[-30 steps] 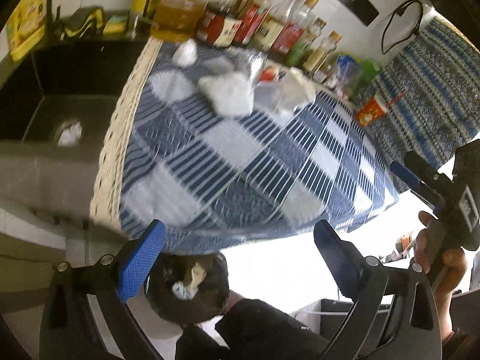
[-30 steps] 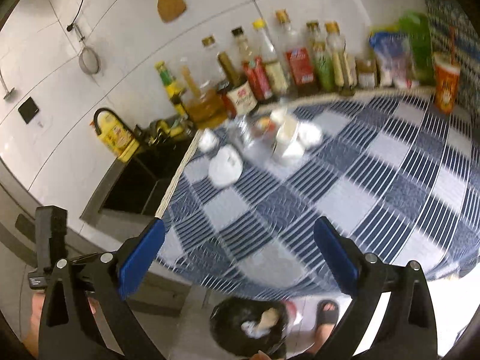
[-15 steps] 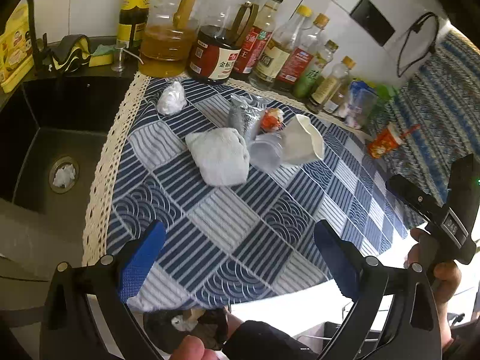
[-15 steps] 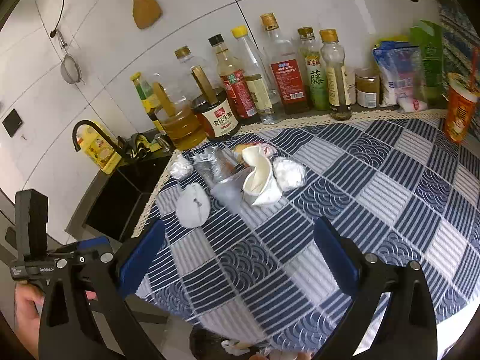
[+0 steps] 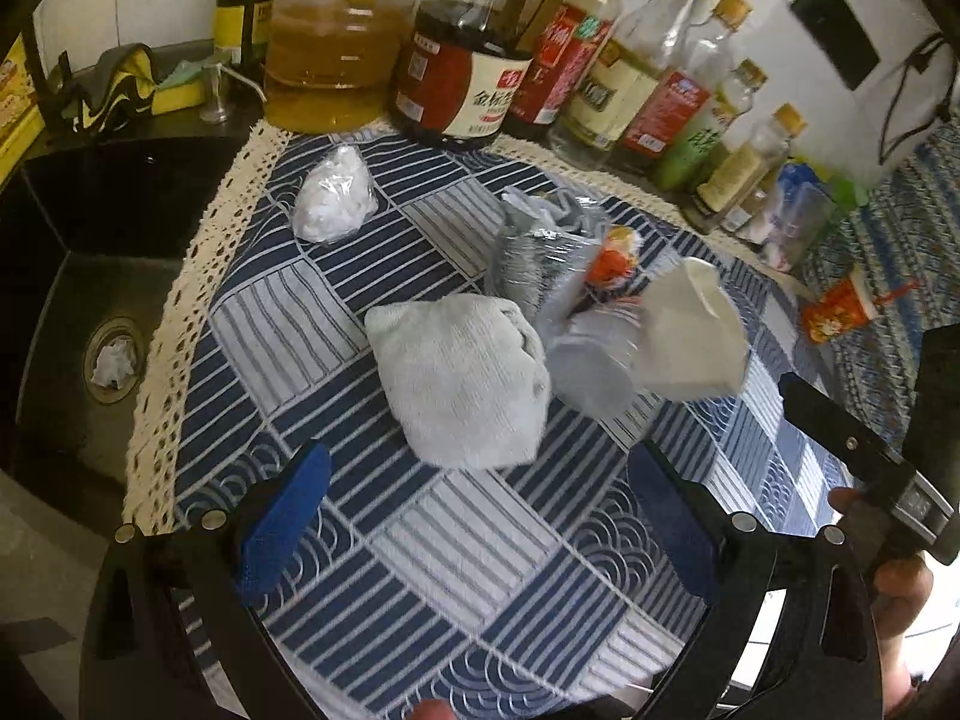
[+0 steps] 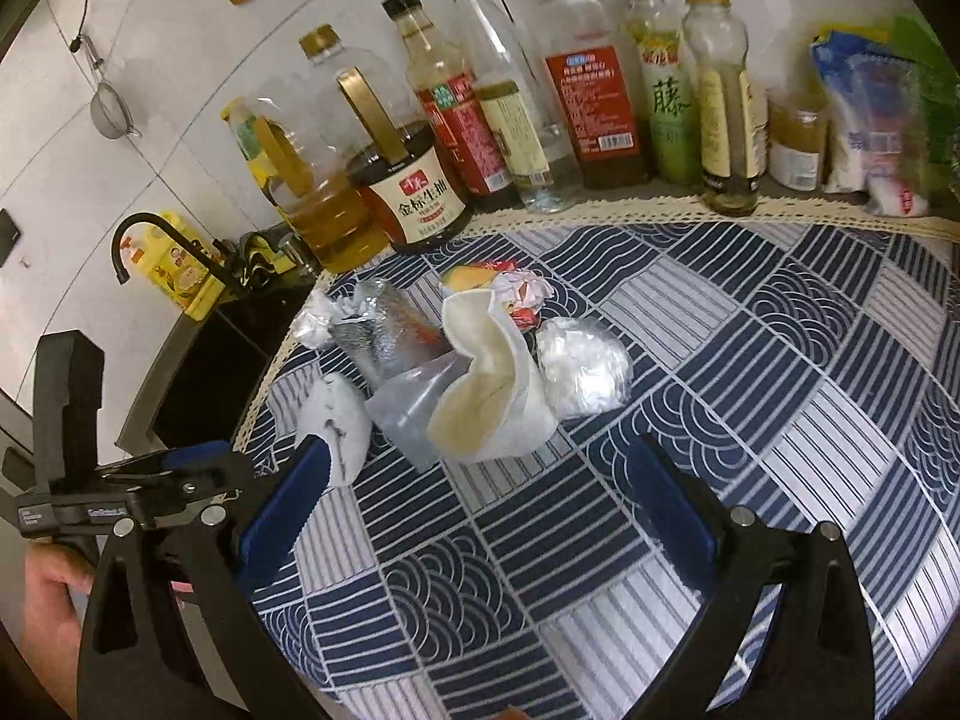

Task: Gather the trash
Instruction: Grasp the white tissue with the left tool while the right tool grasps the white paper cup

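Note:
A pile of trash lies on the blue checked tablecloth (image 5: 456,540): a crumpled white paper towel (image 5: 462,378), a clear plastic cup (image 5: 591,360), a crushed white paper cup (image 5: 690,336), a silver foil wrapper (image 5: 540,246), a red-orange wrapper (image 5: 612,264) and a small plastic-wrapped wad (image 5: 333,198). My left gripper (image 5: 480,510) is open and empty, just short of the paper towel. My right gripper (image 6: 480,510) is open and empty, just short of the crushed paper cup (image 6: 486,390); a second clear-wrapped wad (image 6: 582,366) lies to its right.
Oil and sauce bottles (image 6: 420,180) line the back wall. A black sink (image 5: 78,300) with a tissue in its drain lies left of the cloth's lace edge. A red snack cup (image 5: 840,312) stands at the right.
Both grippers have moved up from below the table edge and in over the cloth towards the trash pile. The black bin with trash below has left both views.

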Tool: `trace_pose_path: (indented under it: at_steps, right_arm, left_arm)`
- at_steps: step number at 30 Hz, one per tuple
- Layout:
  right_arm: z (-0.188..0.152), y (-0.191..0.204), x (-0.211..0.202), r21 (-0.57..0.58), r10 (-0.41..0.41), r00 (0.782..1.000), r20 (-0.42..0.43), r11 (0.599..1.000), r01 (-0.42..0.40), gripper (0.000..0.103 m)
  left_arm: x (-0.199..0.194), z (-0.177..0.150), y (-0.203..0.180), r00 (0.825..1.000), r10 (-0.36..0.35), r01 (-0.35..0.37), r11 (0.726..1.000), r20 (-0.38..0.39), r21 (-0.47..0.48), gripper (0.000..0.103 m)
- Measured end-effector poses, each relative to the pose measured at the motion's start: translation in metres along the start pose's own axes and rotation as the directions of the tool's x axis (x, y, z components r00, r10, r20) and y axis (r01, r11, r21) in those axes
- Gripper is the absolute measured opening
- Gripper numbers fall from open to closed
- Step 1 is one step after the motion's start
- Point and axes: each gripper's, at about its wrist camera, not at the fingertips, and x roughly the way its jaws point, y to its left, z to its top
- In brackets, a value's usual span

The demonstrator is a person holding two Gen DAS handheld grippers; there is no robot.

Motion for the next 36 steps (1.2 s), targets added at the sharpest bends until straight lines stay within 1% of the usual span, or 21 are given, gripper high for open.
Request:
trace_pose_path:
  at_steps: [6,8,12,14,18,20,22,23,25,27,28,29,30,31,32,34,36]
  right_arm:
    - [0.009,-0.003,0.017,-0.005,0.016,1.000,-0.024,1.000,-0.016,0.097]
    - [0.012,-0.002,0.022,-0.010,0.020,0.999,-0.031,1.000,-0.020,0.091]
    - [0.014,-0.001,0.031,-0.007,0.025,0.999,-0.047,1.000,-0.026,0.087]
    - [0.015,0.000,0.036,-0.007,0.029,0.998,-0.058,1.000,-0.030,0.079]
    - [0.016,0.001,0.040,-0.015,0.029,0.998,-0.063,0.999,-0.031,0.073]
    - [0.017,0.000,0.042,-0.016,0.023,0.997,-0.069,1.000,-0.024,0.063]
    - [0.017,-0.001,0.042,-0.008,0.029,0.997,-0.072,1.000,-0.030,0.062]
    - [0.016,-0.001,0.042,-0.008,0.025,0.997,-0.072,1.000,-0.025,0.055]
    - [0.016,-0.002,0.043,-0.003,0.015,0.997,-0.080,1.000,-0.015,0.047]
    - [0.015,-0.002,0.043,-0.006,0.006,0.996,-0.086,1.000,-0.007,0.043]
    - [0.014,-0.001,0.043,-0.013,-0.008,0.996,-0.086,1.000,0.007,0.041]
    - [0.013,0.000,0.042,-0.020,-0.013,0.996,-0.086,1.000,0.012,0.039]
    - [0.012,0.000,0.041,-0.019,-0.011,0.996,-0.087,1.000,0.009,0.036]
    - [0.011,0.000,0.041,-0.018,-0.008,0.996,-0.089,1.000,0.006,0.032]
    - [0.011,0.000,0.040,-0.018,-0.006,0.996,-0.089,1.000,0.004,0.031]
    - [0.009,0.002,0.039,-0.022,-0.003,0.996,-0.089,1.000,0.001,0.030]
    - [0.007,0.003,0.036,-0.019,0.001,0.996,-0.085,1.000,-0.002,0.030]
  left_arm:
    - [0.026,0.014,0.003,0.999,0.021,-0.022,1.000,-0.028,-0.010,0.096]
    - [0.033,0.018,0.004,0.999,0.024,-0.024,1.000,-0.036,-0.012,0.096]
    - [0.044,0.023,0.005,0.998,0.039,-0.040,0.999,-0.058,-0.013,0.096]
    - [0.049,0.024,0.005,0.996,0.053,-0.053,0.999,-0.070,-0.003,0.096]
    - [0.056,0.027,0.004,0.994,0.063,-0.062,0.998,-0.086,0.008,0.095]
    - [0.058,0.028,0.002,0.994,0.075,-0.074,0.997,-0.084,0.017,0.095]
    - [0.060,0.028,0.002,0.993,0.080,-0.079,0.997,-0.092,0.018,0.095]
    - [0.061,0.029,0.001,0.992,0.075,-0.073,0.997,-0.100,0.022,0.094]
    - [0.062,0.028,-0.001,0.991,0.074,-0.071,0.997,-0.107,0.037,0.078]
    - [0.064,0.028,-0.001,0.991,0.070,-0.066,0.997,-0.112,0.040,0.073]
    - [0.064,0.027,-0.001,0.991,0.063,-0.059,0.997,-0.115,0.040,0.067]
    - [0.064,0.027,-0.001,0.991,0.066,-0.061,0.997,-0.116,0.043,0.066]
    - [0.063,0.025,-0.002,0.991,0.067,-0.062,0.997,-0.114,0.047,0.060]
    - [0.062,0.024,-0.002,0.991,0.068,-0.063,0.997,-0.115,0.051,0.056]
    - [0.062,0.023,-0.002,0.991,0.068,-0.062,0.997,-0.115,0.053,0.055]
    - [0.061,0.021,-0.002,0.991,0.066,-0.060,0.997,-0.114,0.051,0.049]
    - [0.058,0.020,-0.001,0.992,0.059,-0.054,0.997,-0.109,0.049,0.047]
